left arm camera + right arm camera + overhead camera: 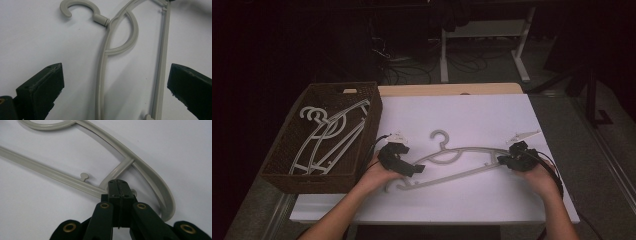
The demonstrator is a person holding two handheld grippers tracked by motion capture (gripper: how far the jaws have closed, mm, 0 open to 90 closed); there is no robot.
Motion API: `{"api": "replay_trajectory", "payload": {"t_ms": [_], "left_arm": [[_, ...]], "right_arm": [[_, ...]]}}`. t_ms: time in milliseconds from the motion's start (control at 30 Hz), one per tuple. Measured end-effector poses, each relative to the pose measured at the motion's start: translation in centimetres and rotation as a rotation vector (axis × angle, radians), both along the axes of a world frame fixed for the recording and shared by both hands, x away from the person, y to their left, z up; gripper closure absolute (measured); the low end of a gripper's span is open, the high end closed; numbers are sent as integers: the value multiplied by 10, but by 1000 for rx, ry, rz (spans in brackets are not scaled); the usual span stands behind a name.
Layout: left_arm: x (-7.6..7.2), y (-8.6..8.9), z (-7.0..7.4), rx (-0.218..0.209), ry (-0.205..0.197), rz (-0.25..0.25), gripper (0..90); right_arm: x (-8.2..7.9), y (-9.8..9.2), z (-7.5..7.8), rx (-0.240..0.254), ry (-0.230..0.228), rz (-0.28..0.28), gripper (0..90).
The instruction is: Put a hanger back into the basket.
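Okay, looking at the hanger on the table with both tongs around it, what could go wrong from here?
1. The right tongs are pinched shut at one thin end of the hanger; lifted from there alone, it may swing or slip.
2. The left tongs stand open around the other arm, not gripping, so that end is unsupported.
3. The basket already holds hangers, so the hook could snag them going in.

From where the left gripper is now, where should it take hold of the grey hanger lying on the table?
Probably the curved upper arm of the hanger, just below the neck, coming straight down from above. The hanger lies flat on the white table, and that thin arm already runs between the open jaws of the left gripper. The right gripper is shut at the other end.
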State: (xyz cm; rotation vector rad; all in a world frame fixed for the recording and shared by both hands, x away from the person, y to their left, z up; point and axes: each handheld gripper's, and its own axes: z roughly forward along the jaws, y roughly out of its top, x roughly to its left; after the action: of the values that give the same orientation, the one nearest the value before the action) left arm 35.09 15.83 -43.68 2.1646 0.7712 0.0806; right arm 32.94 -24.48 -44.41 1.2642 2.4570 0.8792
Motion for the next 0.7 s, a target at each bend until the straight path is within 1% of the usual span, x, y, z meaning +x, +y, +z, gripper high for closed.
{"api": "replay_trajectory", "payload": {"t_ms": [100, 167, 200, 333, 367, 400, 467, 500, 533, 600, 633, 667, 700], "left_arm": [[2, -3, -2, 15, -3, -19, 15], [3, -7, -2, 29, -11, -28, 60], [4, -9, -3, 37, -16, -37, 68], [10, -21, -5, 91, -37, -65, 141], [10, -21, -5, 91, -37, -65, 146], [15, -26, -5, 119, -41, -76, 174], [20, -31, -6, 135, -39, -92, 238], [20, -31, -6, 135, -39, -92, 254], [23, -34, -7, 169, -37, -108, 284], [23, -35, -8, 174, -34, -110, 333], [23, -36, -10, 195, -31, -122, 376], [23, -37, -11, 206, -30, -125, 400], [23, -37, -11, 206, -30, -125, 415]], "right_arm": [[0, 1, -2, -12, 10, 2, 894], [0, 0, -3, -8, 12, 0, 894], [0, 0, -3, -9, 12, 0, 894], [0, 0, -3, -7, 14, 0, 894], [0, 0, -3, -7, 14, 0, 894], [1, 0, -4, -7, 14, 1, 894], [0, 0, -4, -5, 15, 0, 894], [0, 0, -4, -5, 15, 0, 894], [0, 0, -5, -2, 17, -1, 895], [0, 0, -5, -2, 17, -1, 895], [0, 0, -5, -4, 18, -1, 895], [-1, 0, -5, -6, 17, 0, 895], [-1, 0, -5, -8, 15, 2, 895]]}}
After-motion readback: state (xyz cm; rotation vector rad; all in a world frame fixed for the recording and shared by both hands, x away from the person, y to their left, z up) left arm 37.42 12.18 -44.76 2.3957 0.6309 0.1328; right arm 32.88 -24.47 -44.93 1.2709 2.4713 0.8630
